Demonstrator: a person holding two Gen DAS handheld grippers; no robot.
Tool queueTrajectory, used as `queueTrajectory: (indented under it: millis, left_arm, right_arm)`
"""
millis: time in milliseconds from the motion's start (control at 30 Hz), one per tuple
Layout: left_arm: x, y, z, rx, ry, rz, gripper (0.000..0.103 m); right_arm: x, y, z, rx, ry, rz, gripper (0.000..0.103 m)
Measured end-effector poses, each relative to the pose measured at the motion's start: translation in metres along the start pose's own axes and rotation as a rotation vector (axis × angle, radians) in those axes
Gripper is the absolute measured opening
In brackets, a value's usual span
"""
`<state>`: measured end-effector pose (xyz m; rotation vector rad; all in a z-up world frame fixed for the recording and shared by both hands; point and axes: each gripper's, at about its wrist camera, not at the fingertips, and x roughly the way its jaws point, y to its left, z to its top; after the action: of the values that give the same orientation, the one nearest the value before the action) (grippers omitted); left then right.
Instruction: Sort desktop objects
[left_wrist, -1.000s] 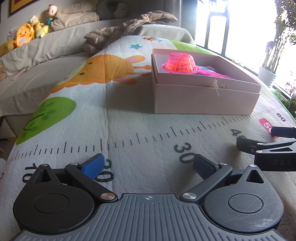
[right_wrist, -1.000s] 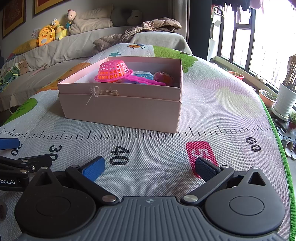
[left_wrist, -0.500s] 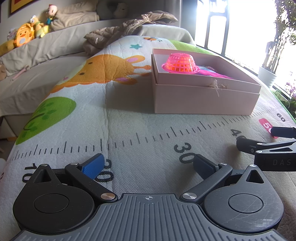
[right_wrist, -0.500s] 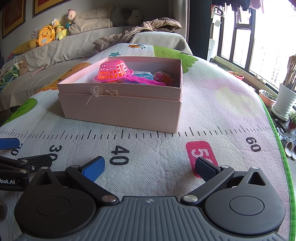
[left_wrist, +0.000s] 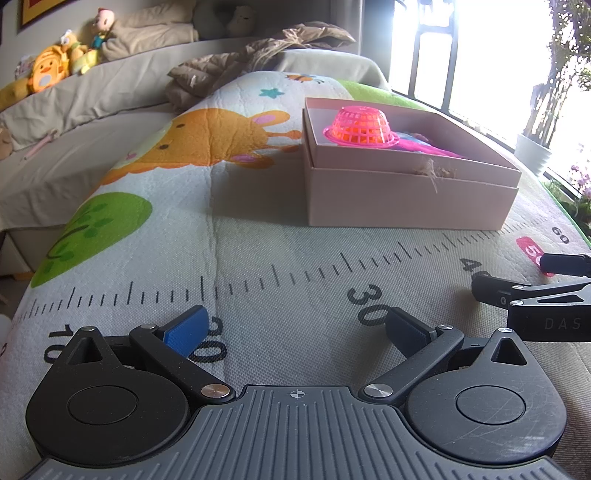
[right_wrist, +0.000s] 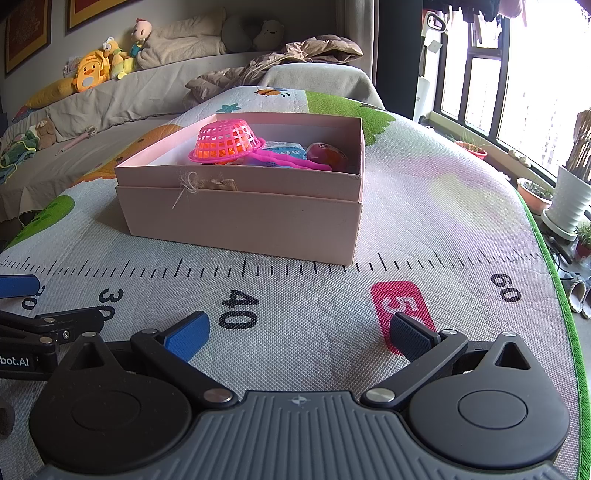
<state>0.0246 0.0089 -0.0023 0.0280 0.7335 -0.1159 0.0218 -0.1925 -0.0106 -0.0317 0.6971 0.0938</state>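
A pink cardboard box (left_wrist: 406, 199) (right_wrist: 243, 218) stands on the play mat ahead of both grippers. In it lie an upturned pink mesh basket (left_wrist: 360, 125) (right_wrist: 227, 142), a pink strap-like toy (right_wrist: 291, 160), a blue packet (right_wrist: 286, 147) and a dark red ball (right_wrist: 325, 155). My left gripper (left_wrist: 295, 328) is open and empty, low over the mat by the "20" and "30" marks. My right gripper (right_wrist: 301, 334) is open and empty by the "40" and "50" marks. Each gripper shows at the edge of the other's view.
The mat (right_wrist: 424, 221) has a printed ruler and animal pictures. A sofa with plush toys (right_wrist: 92, 70) and a crumpled blanket (right_wrist: 280, 59) stands behind. Plant pots (right_wrist: 570, 199) stand by the window on the right, past the mat's green edge.
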Motion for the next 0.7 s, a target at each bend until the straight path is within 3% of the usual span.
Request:
queueTrajectory:
  millis: [700]
  left_arm:
    - [-0.0001, -0.0005, -0.0003, 0.001, 0.004, 0.010, 0.103]
  right_arm:
    - [0.0002, 0.0006, -0.0002, 0.000, 0.000, 0.000, 0.103]
